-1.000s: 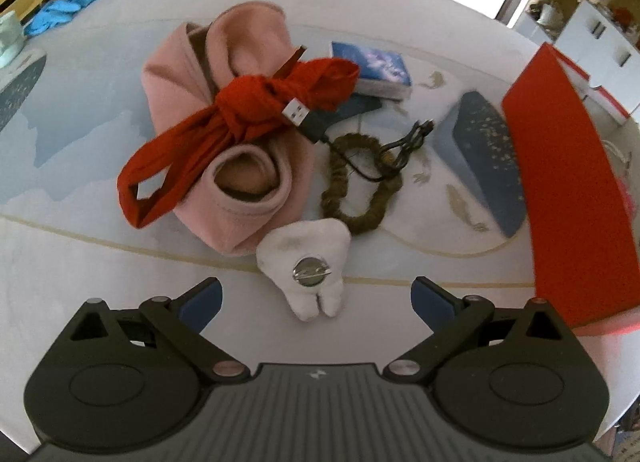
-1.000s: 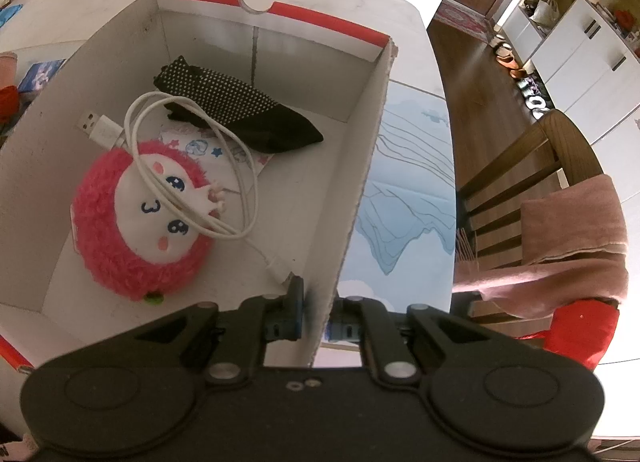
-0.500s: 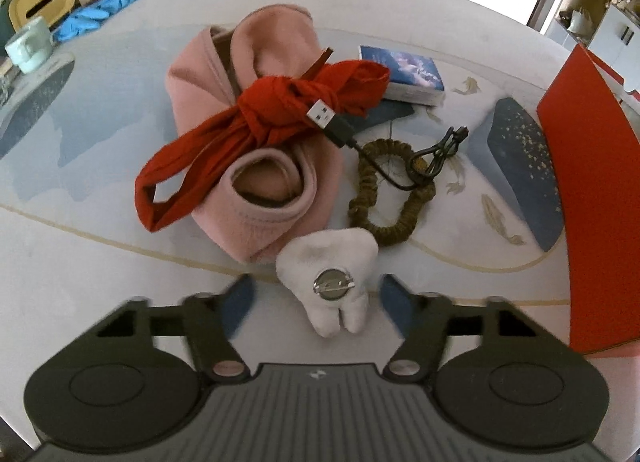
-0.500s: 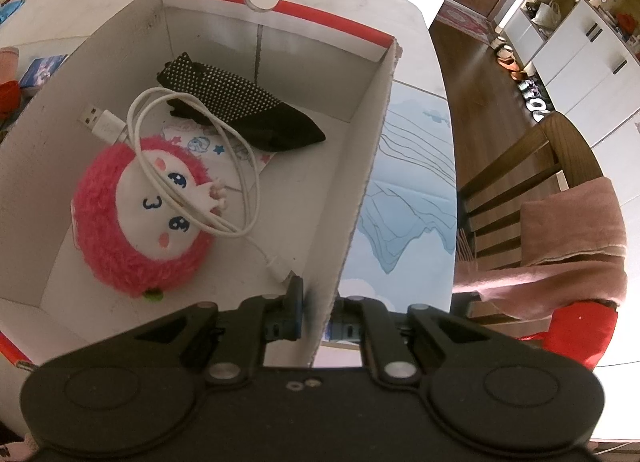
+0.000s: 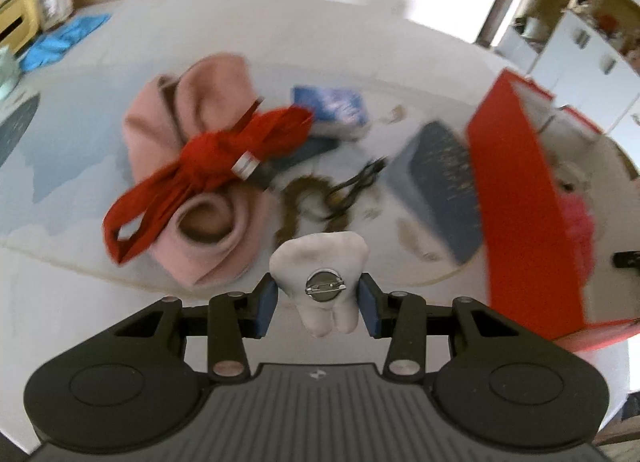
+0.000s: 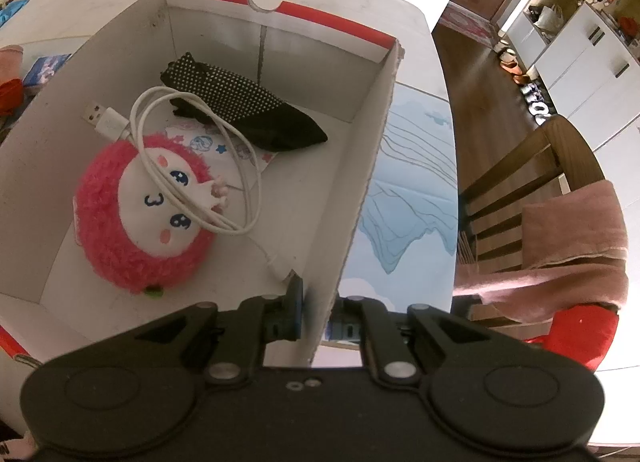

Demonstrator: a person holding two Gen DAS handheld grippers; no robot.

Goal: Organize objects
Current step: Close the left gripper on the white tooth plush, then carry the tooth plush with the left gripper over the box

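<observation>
Between the blue fingers of the left gripper (image 5: 319, 299), in the left wrist view, a white tooth-shaped plush (image 5: 321, 270) with a round metal pin on its front is sitting, gripped at both sides. The fingers have just been closing and are now pressing on the plush, roughly half open around it. The plush is showing sharp while the rest of the view is blurring, and it is hanging in front of the tabletop (image 5: 60, 262). Behind it a pink cloth bundle (image 5: 192, 166) is lying with a red strap (image 5: 208, 166) tied across it, a brown scrunchie (image 5: 304, 202) and a dark cable (image 5: 356, 186) just beside it, and a small blue book (image 5: 332, 106) farther back. A red box (image 5: 516, 198) is standing at the right.

At the near right wall of that box (image 6: 360, 182), in the right wrist view, the right gripper (image 6: 316, 310) is clamping the cardboard, one finger inside and one outside, almost fully closed on the thin wall. Inside the box a pink fluffy plush (image 6: 144, 222) is lying with a coiled white USB cable (image 6: 192, 166) draped over it, and a black dotted pouch (image 6: 240, 110) is resting behind. A wooden chair (image 6: 532, 182) with a pink towel over it is standing at the right.
</observation>
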